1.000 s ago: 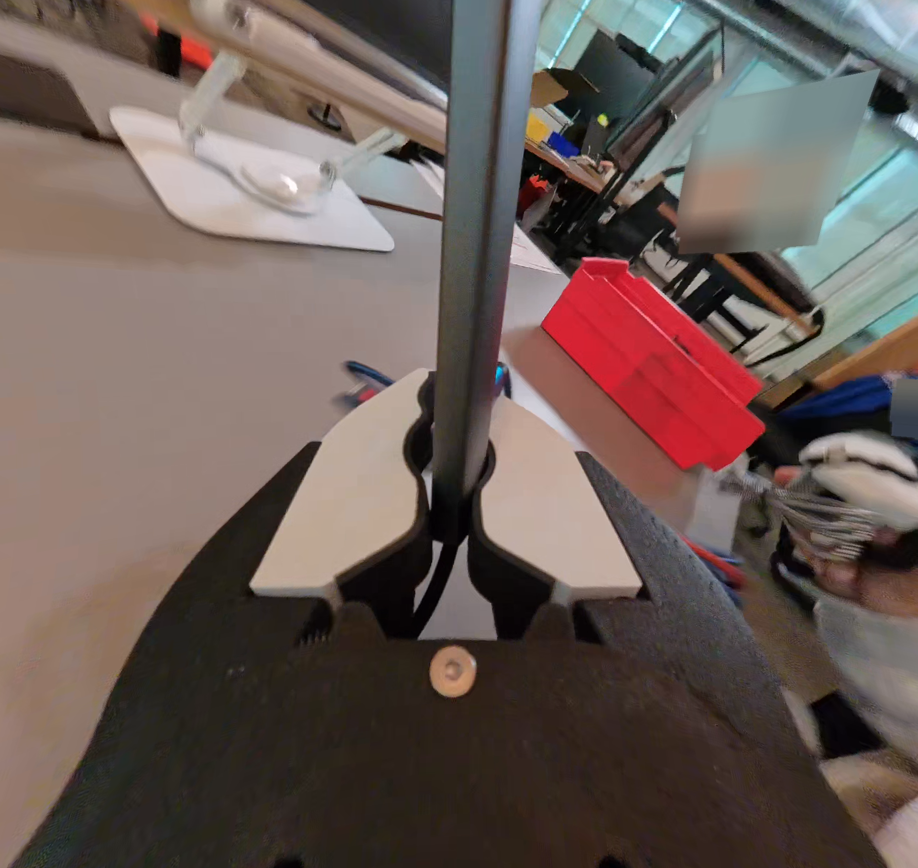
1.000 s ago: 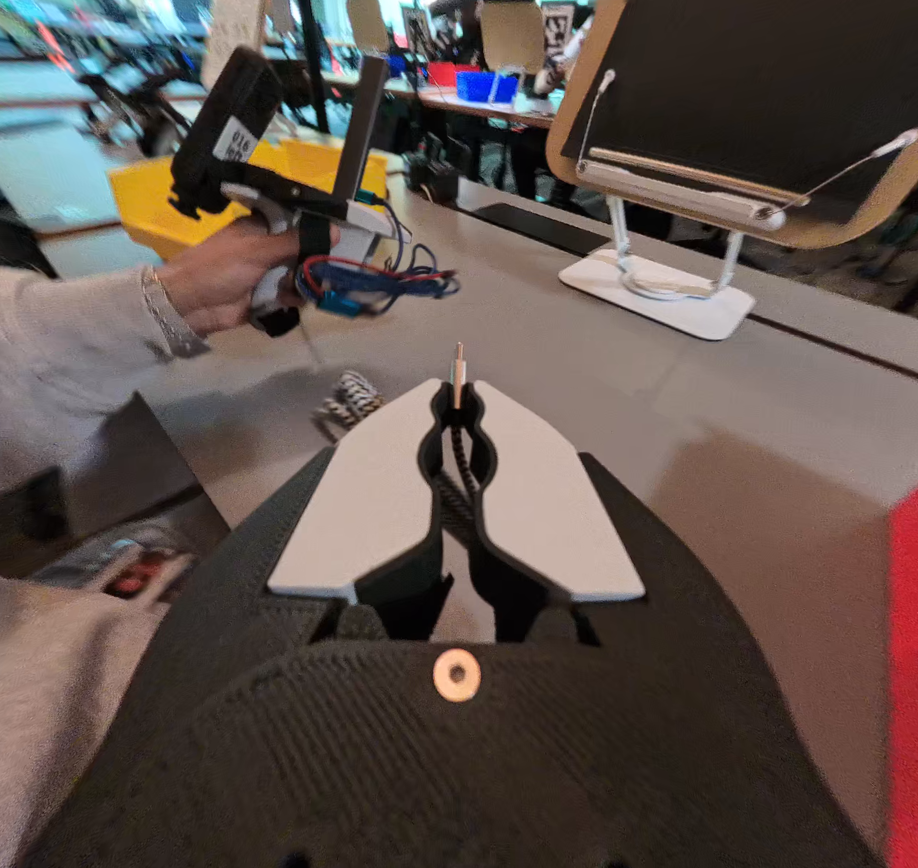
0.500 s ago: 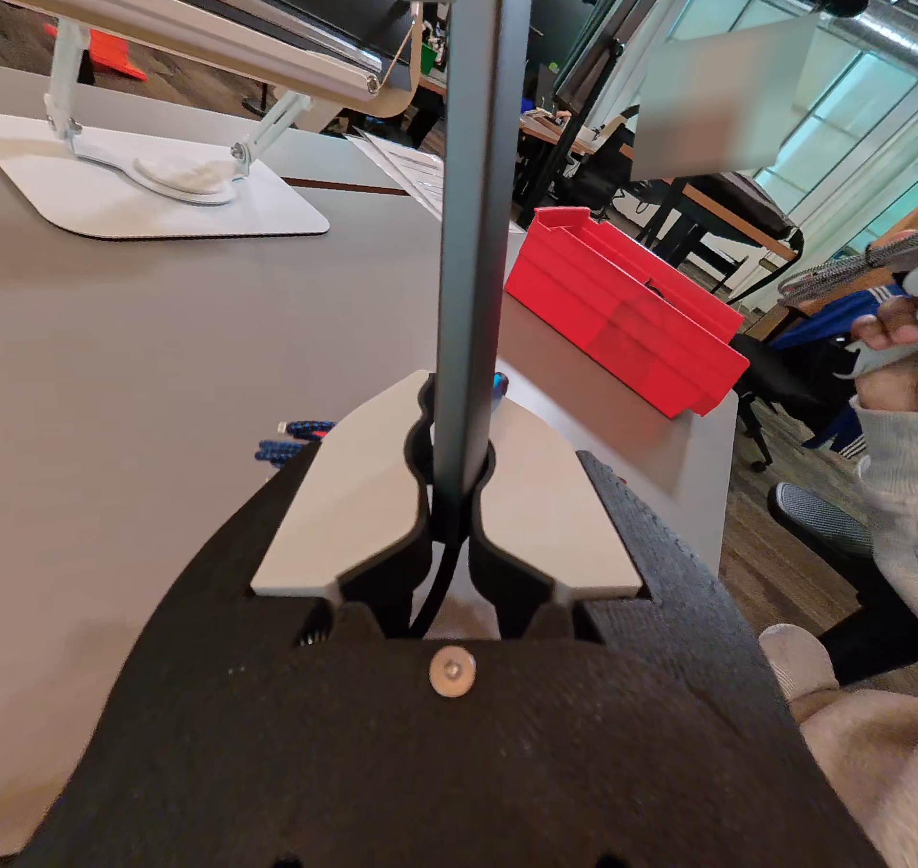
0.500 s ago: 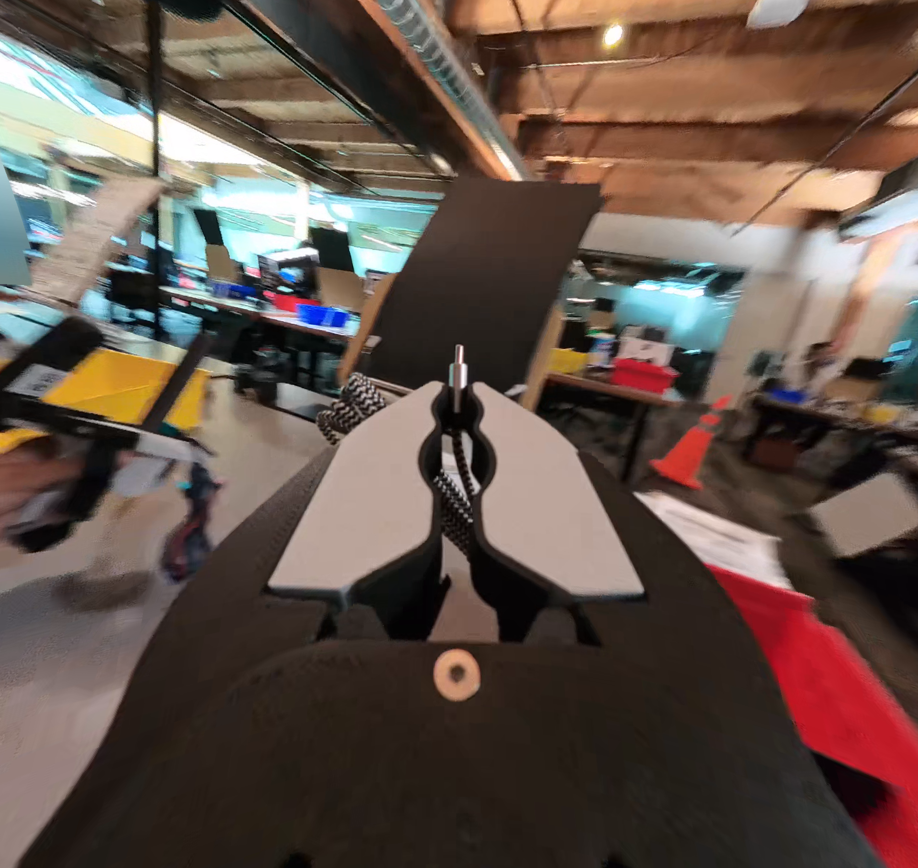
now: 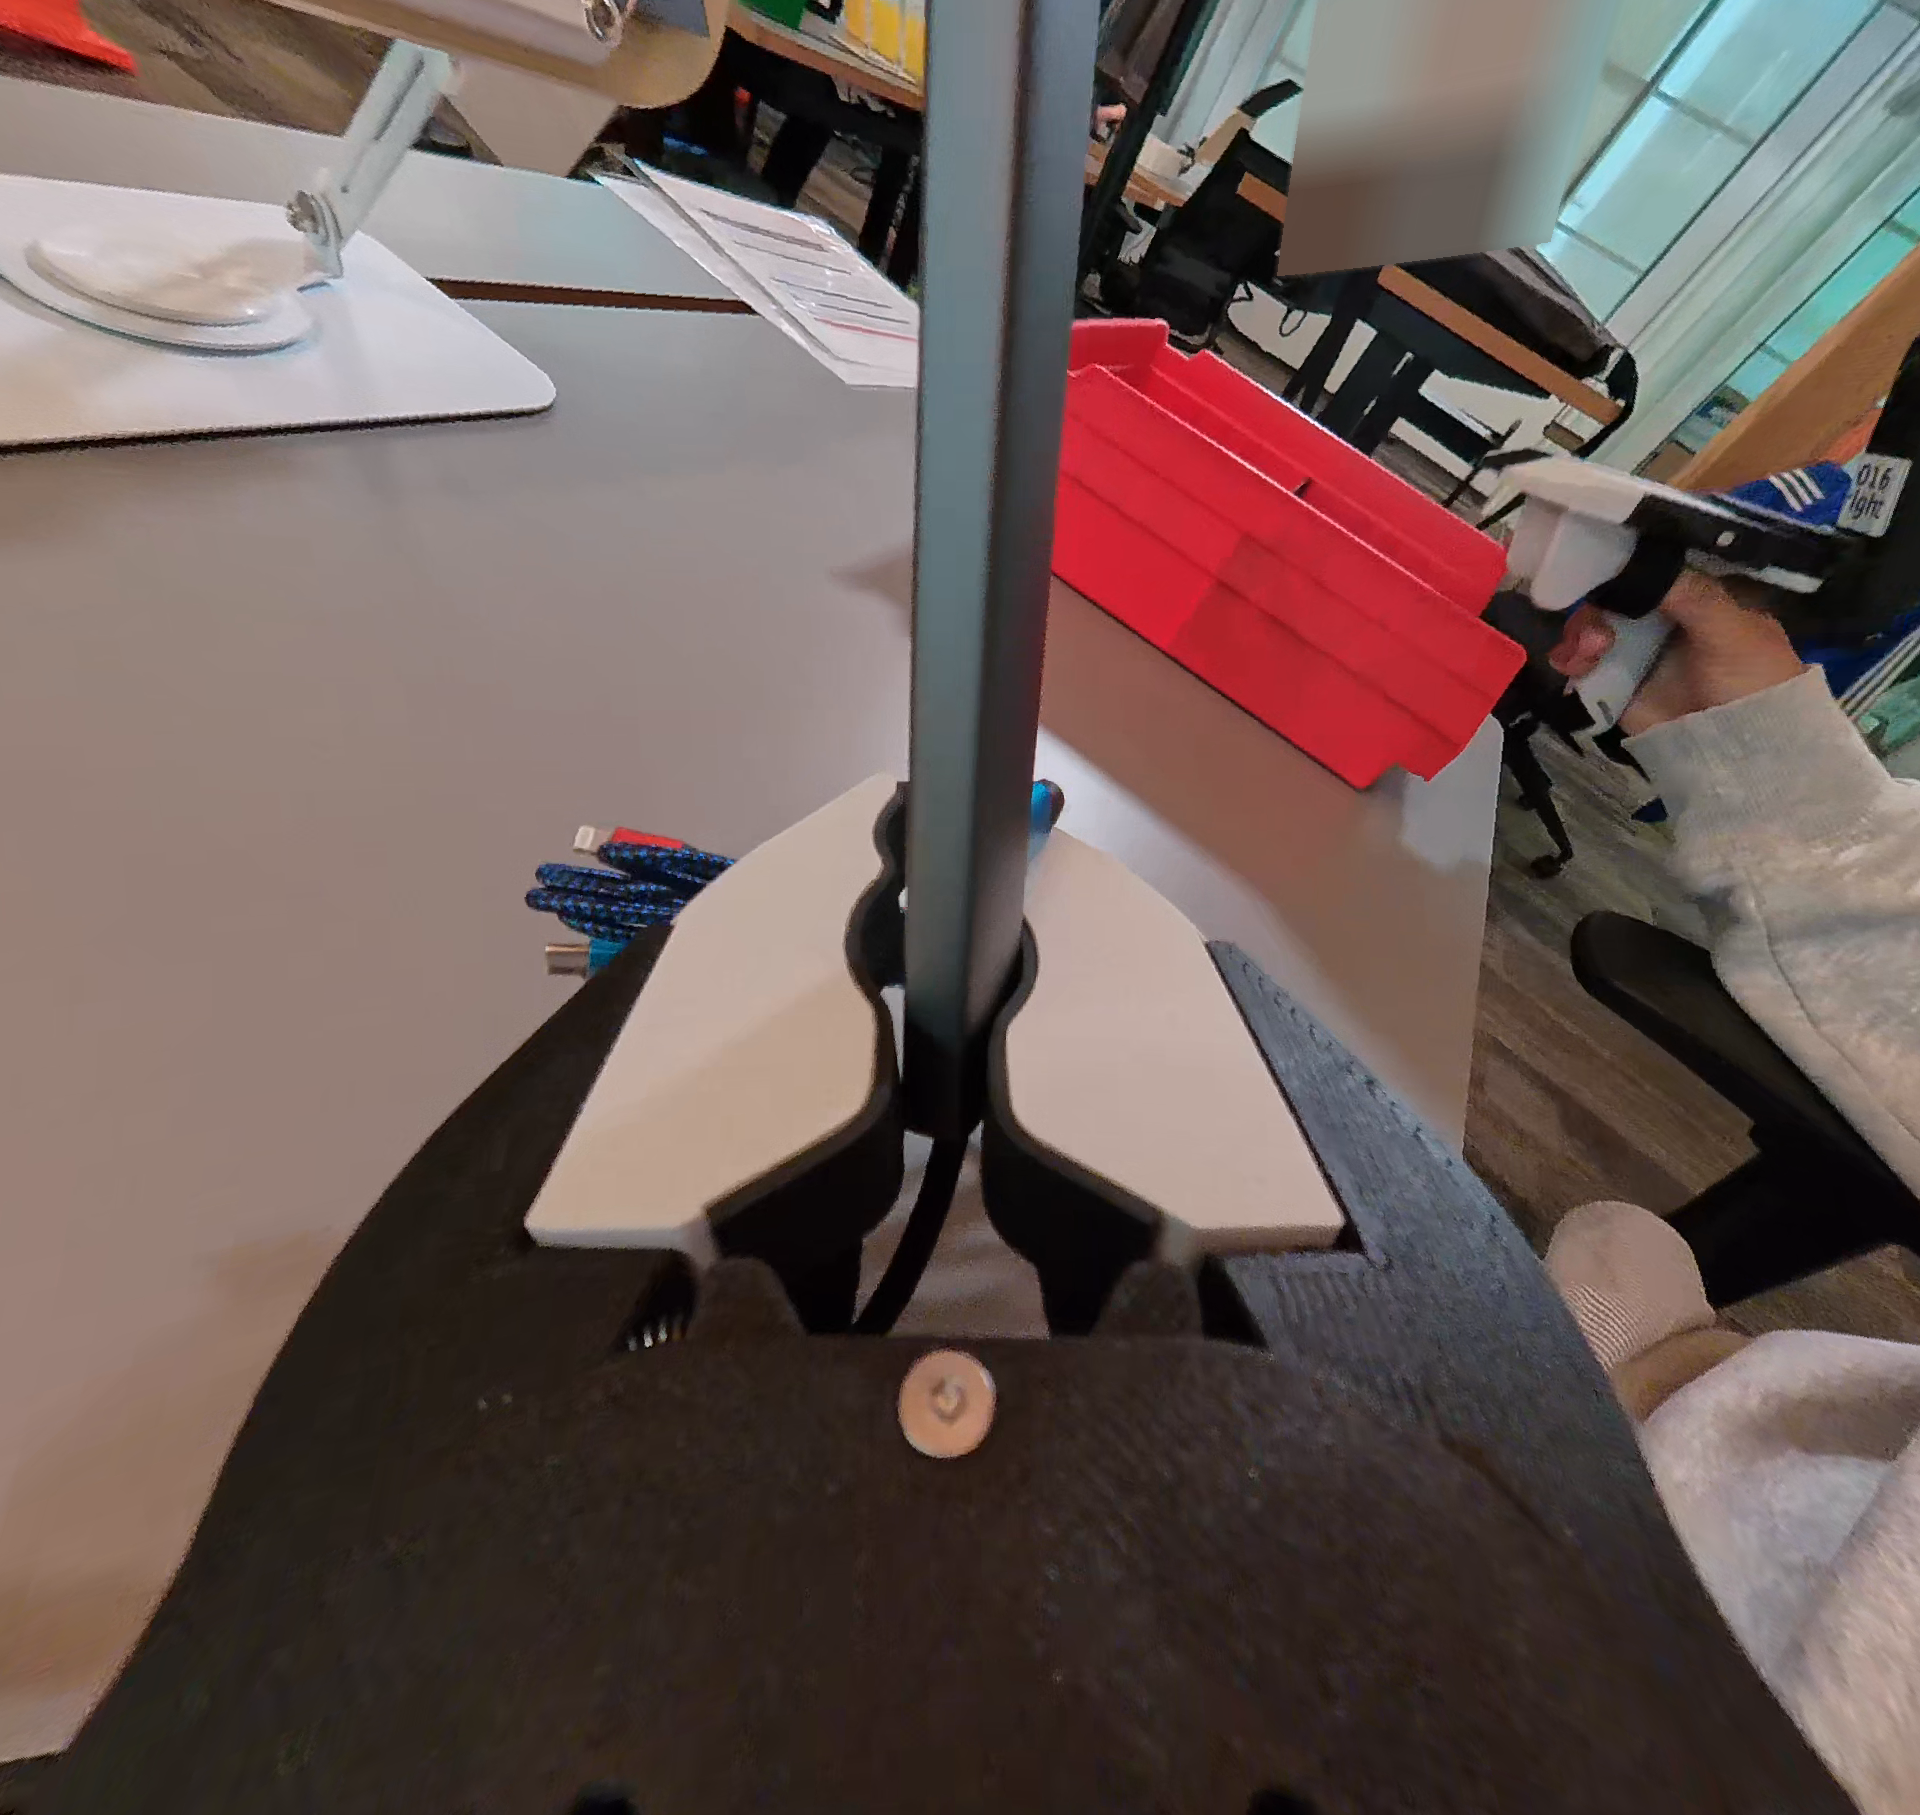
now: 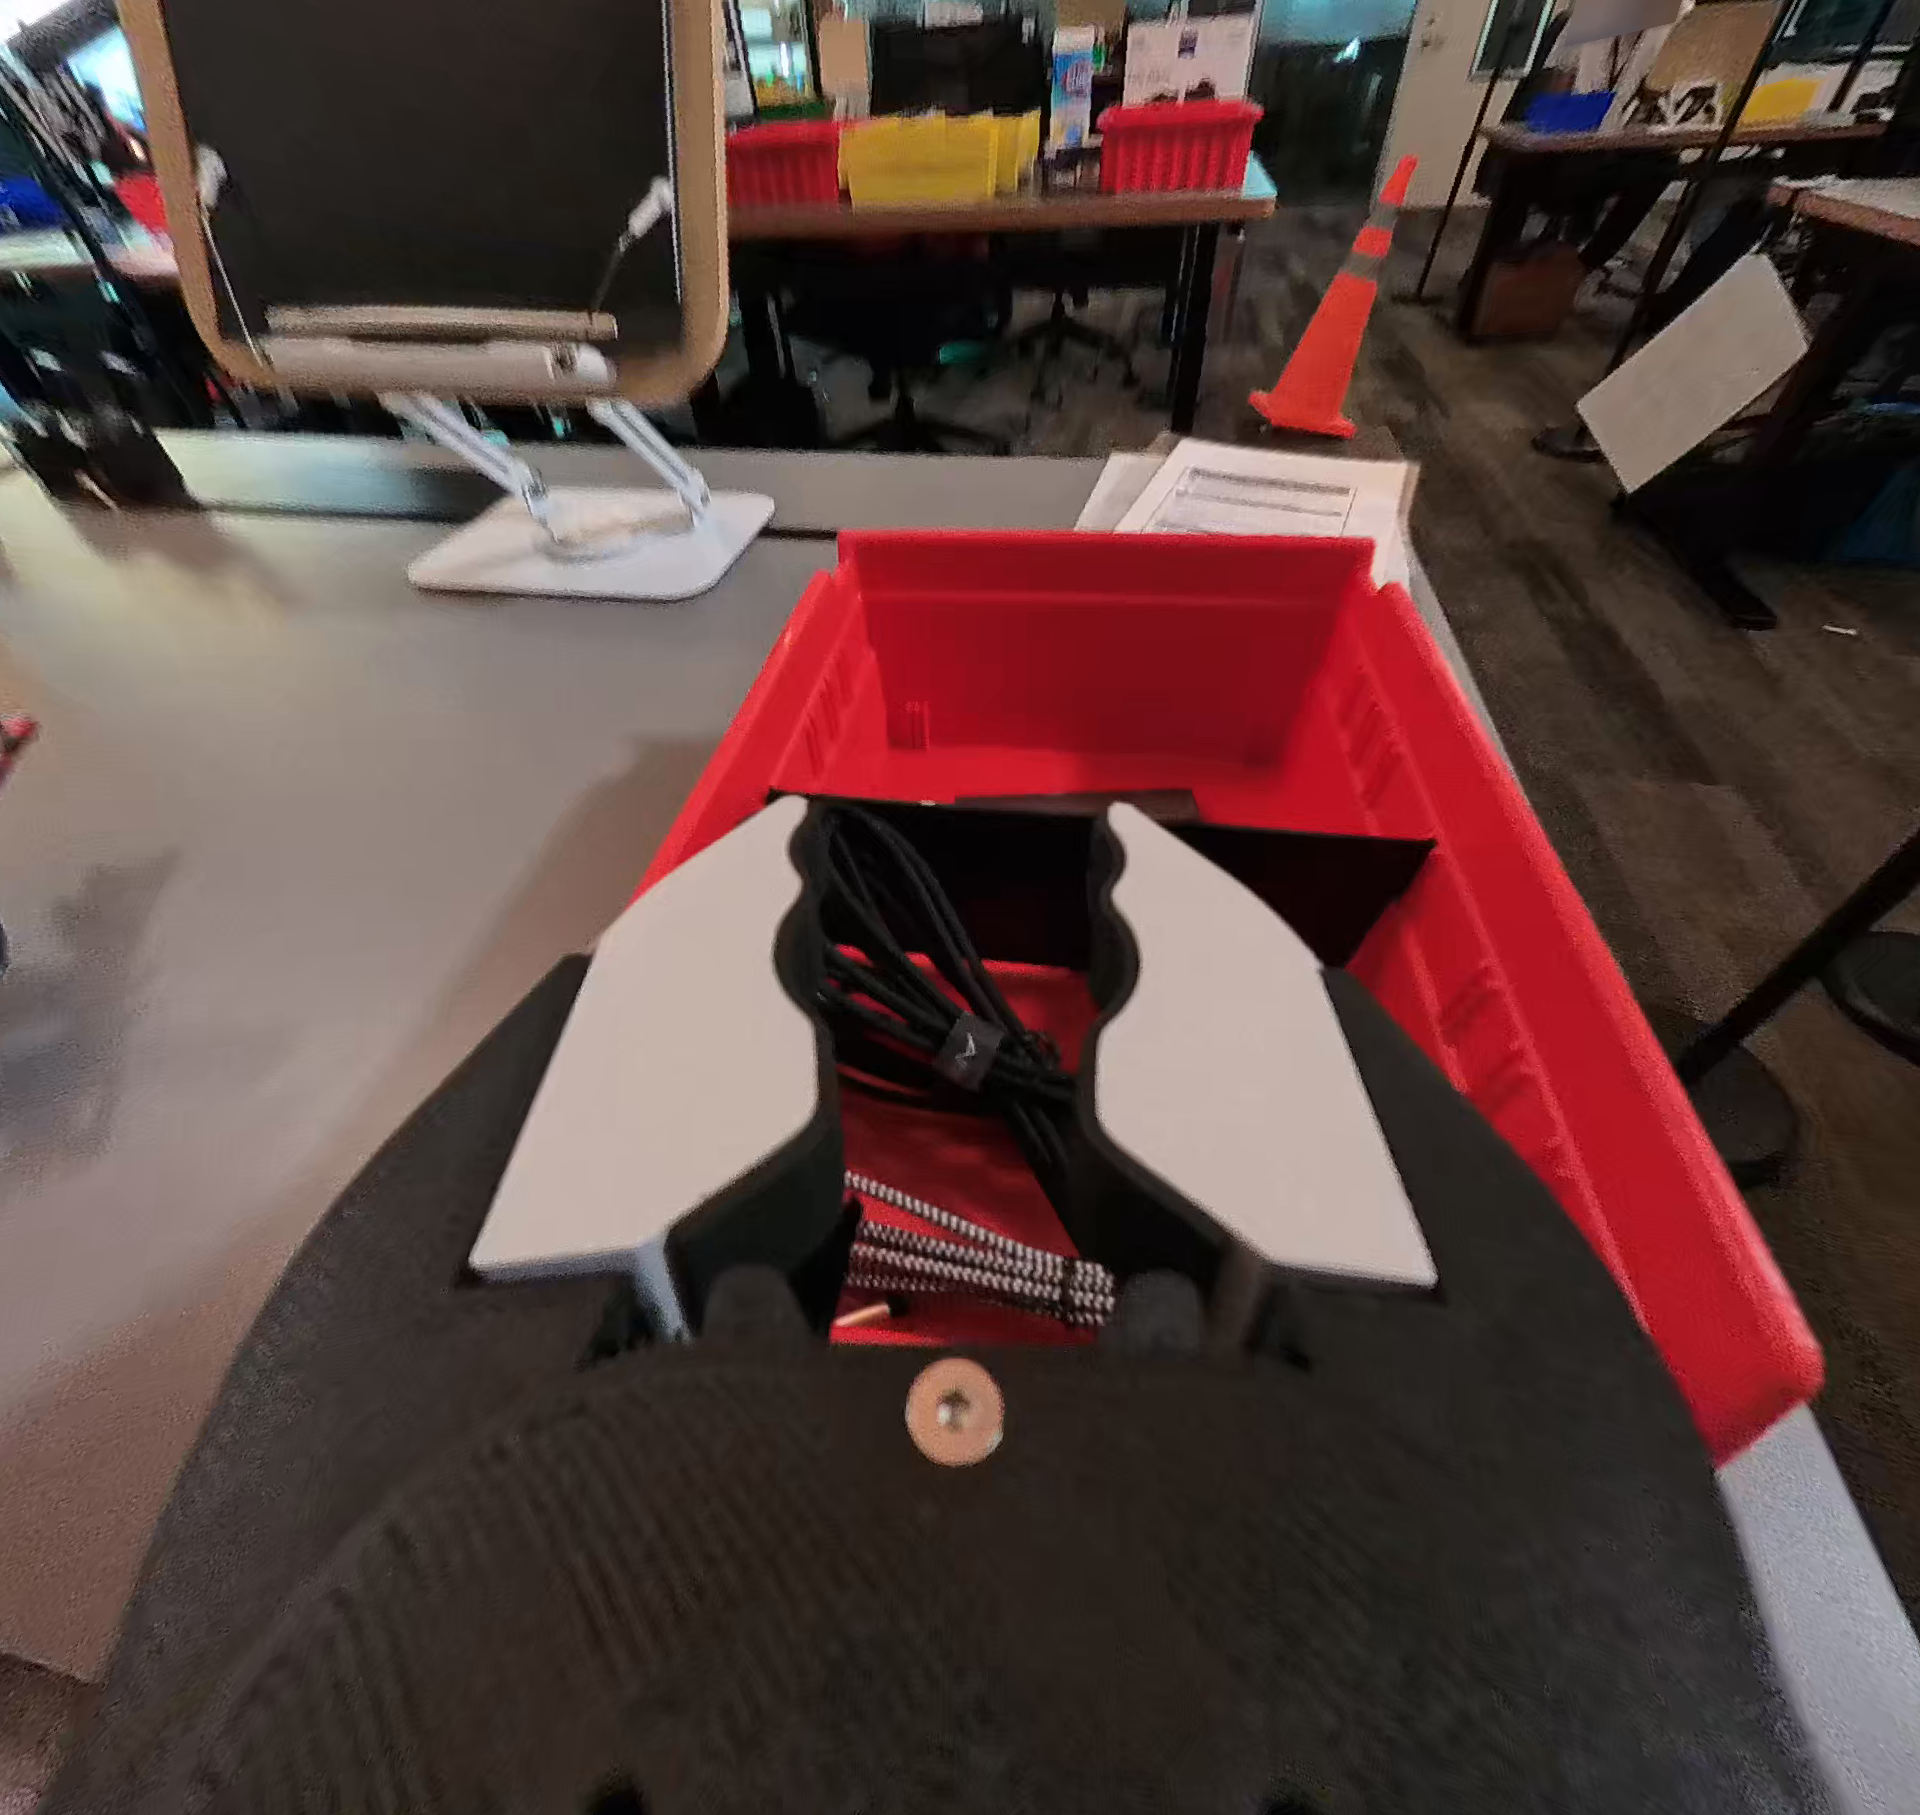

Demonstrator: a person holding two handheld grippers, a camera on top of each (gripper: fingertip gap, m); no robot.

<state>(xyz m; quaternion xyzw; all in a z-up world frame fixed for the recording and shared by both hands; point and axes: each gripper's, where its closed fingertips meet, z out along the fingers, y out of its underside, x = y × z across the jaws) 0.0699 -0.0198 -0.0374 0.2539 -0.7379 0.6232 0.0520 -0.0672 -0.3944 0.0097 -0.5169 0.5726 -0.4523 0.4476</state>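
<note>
My left gripper (image 5: pixel 966 815) is shut on a grey flat slab (image 5: pixel 977 415) that stands upright between the pads; a black cable (image 5: pixel 914 1235) hangs from its lower end. A coiled blue braided cable (image 5: pixel 613 892) lies on the grey table (image 5: pixel 416 674) just left of it. My right gripper (image 6: pixel 956 820) is open above a red bin (image 6: pixel 1101 664). Below its fingers, inside the bin, lie a black cable bundle (image 6: pixel 935 1017) and a black-and-white braided cable (image 6: pixel 977 1256). Neither touches the pads. The right gripper also shows in the left wrist view (image 5: pixel 1590 539), beyond the red bin (image 5: pixel 1278 560).
A black divider (image 6: pixel 1309 882) crosses the bin. A tablet (image 6: pixel 416 103) on a white stand (image 6: pixel 592 539) is at the table's back left. A paper sheet (image 6: pixel 1257 498) lies behind the bin. An orange cone (image 6: pixel 1330 331) stands on the floor. There is about 40 cm between the tips of the two grippers.
My right gripper swung over the red bin and opened; the black-and-white braided cable left its grasp and now lies in the bin. My left gripper keeps its hold on the grey slab.
</note>
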